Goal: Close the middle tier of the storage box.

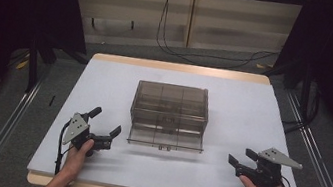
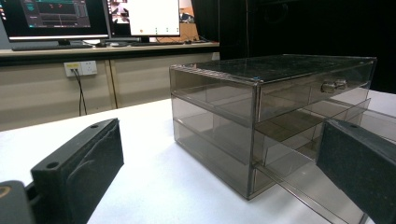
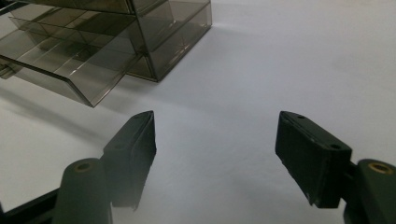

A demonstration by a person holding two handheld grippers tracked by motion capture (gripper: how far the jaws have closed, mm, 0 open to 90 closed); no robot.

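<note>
A smoky clear plastic drawer cabinet stands in the middle of the white table. Its bottom drawer is pulled out toward me, with a small handle at its front; the same bottom drawer juts out in the right gripper view. The upper drawers look pushed in, and one knob is visible in the left gripper view. My left gripper sits open on the table to the left of the cabinet. My right gripper rests open to the right of the cabinet. Neither holds anything.
The white table top has free room on both sides of the cabinet and in front of it. Behind the table are a wall with cables and a desk with monitors. Metal rails run along the floor at each side.
</note>
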